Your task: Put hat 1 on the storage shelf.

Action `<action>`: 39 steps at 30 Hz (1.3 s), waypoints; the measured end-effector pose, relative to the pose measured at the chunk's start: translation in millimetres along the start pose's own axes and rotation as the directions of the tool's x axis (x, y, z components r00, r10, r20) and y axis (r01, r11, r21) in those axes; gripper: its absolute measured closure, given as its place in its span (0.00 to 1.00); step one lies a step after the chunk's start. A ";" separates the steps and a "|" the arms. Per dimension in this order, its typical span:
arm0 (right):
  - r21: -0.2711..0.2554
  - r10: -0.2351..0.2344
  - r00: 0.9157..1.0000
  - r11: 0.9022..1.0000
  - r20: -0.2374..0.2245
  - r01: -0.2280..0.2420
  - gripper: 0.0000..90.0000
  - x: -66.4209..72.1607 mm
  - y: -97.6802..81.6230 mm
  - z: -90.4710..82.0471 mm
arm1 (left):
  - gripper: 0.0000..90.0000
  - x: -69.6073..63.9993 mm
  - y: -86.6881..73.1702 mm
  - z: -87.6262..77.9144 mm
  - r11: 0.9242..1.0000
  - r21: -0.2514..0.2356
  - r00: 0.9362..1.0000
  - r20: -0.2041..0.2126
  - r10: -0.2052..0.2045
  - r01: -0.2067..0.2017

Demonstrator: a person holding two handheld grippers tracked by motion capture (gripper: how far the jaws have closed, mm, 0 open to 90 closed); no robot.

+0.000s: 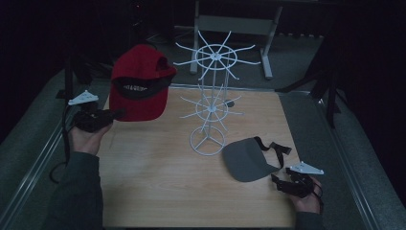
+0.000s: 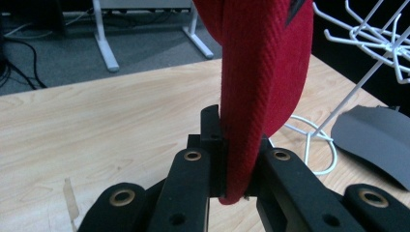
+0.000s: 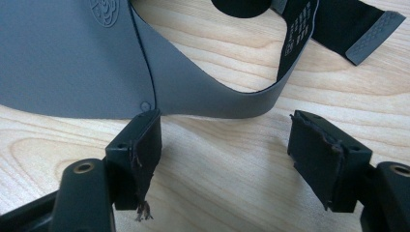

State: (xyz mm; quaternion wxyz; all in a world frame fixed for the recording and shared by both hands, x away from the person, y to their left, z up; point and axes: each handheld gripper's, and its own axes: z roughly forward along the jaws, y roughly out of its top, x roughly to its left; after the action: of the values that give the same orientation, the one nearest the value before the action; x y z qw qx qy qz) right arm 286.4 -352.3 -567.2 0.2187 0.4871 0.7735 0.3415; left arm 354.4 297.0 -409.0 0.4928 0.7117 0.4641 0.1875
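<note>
Black jaws of the left gripper [image 2: 235, 159] are clamped on the brim edge of the red cap [image 2: 263, 72], seen close up in the left gripper view. In the high view the red cap [image 1: 139, 81] is held up off the wooden table [image 1: 158, 191], left of the white wire rack [image 1: 210, 96] and near its upper ring of hooks. The likely step is judged to be hanging the cap on a hook. To do it well, the clamp should be kept firm on the brim, the cap's back opening brought over a hook tip, then lowered before release, without the light rack being nudged. The right gripper [image 3: 227, 154] is held with jaws spread wide and nothing between them, just beside the grey visor [image 3: 96, 58], its left pad touching or nearly touching the visor's edge. The visor [image 1: 249, 158] lies flat on the table near the rack's base.
</note>
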 end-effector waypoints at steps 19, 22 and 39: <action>0.000 0.000 1.000 1.000 0.000 0.000 0.31 0.0 0.0 0.0 | 0.95 -2.0 14.2 -7.0 0.999 -0.044 1.000 -0.011 0.008 -0.009; 0.000 -0.001 1.000 1.000 0.000 0.001 0.31 0.0 0.0 -0.1 | 0.95 -4.0 17.9 -7.5 0.999 -0.047 1.000 -0.011 0.020 -0.020; 0.001 0.000 1.000 1.000 -0.001 0.000 0.30 0.0 0.0 0.0 | 0.95 -18.5 41.4 -18.3 0.991 -0.122 0.999 0.002 0.048 -0.047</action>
State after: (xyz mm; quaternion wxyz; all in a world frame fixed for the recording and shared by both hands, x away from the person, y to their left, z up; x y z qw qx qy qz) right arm 286.4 -352.3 -567.1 0.2183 0.4869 0.7738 0.3414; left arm 351.6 287.5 -361.2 0.5319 0.6917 0.4335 0.2254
